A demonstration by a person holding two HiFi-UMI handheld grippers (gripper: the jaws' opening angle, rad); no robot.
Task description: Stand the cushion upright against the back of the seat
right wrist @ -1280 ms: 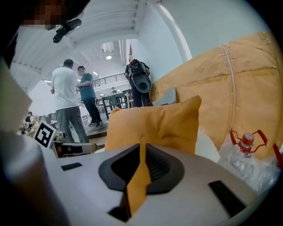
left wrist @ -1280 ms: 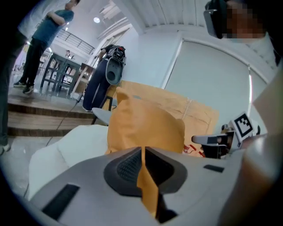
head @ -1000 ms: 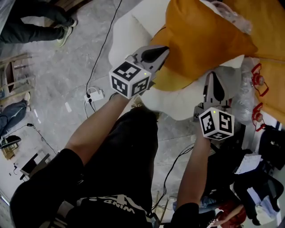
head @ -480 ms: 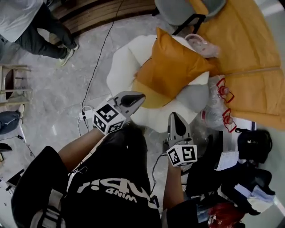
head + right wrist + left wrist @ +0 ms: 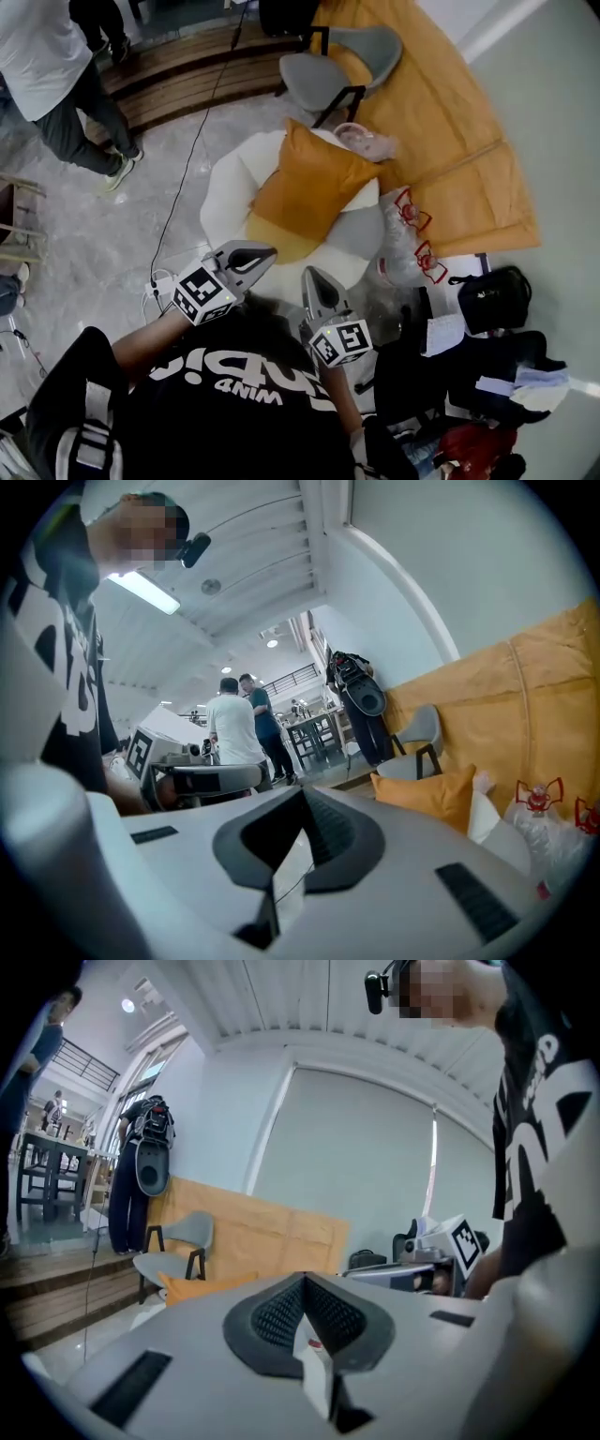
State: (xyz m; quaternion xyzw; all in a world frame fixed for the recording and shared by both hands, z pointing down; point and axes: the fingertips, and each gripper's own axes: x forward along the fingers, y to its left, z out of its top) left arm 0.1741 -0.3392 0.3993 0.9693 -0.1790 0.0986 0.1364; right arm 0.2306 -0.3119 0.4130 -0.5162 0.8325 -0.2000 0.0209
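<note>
An orange cushion (image 5: 309, 187) leans upright against the back of the white armchair (image 5: 225, 187) in the head view. Its top corner shows as the cushion (image 5: 427, 794) in the right gripper view and as the cushion (image 5: 192, 1288) in the left gripper view. My left gripper (image 5: 265, 250) is shut and holds nothing, raised near my chest, short of the chair's front. The right gripper (image 5: 309, 277) is shut and empty too, beside it to the right. Both are well clear of the cushion.
A grey chair (image 5: 328, 70) stands behind the armchair against an orange board (image 5: 450, 122). Clear bags with red handles (image 5: 408, 234) lie to the chair's right, dark bags (image 5: 492, 300) further right. A person (image 5: 52, 84) stands at the far left; a cable (image 5: 187, 159) crosses the floor.
Both grippers have pulled back from the cushion and risen toward my body. The view has drawn away, so the whole chair with the upright cushion shows.
</note>
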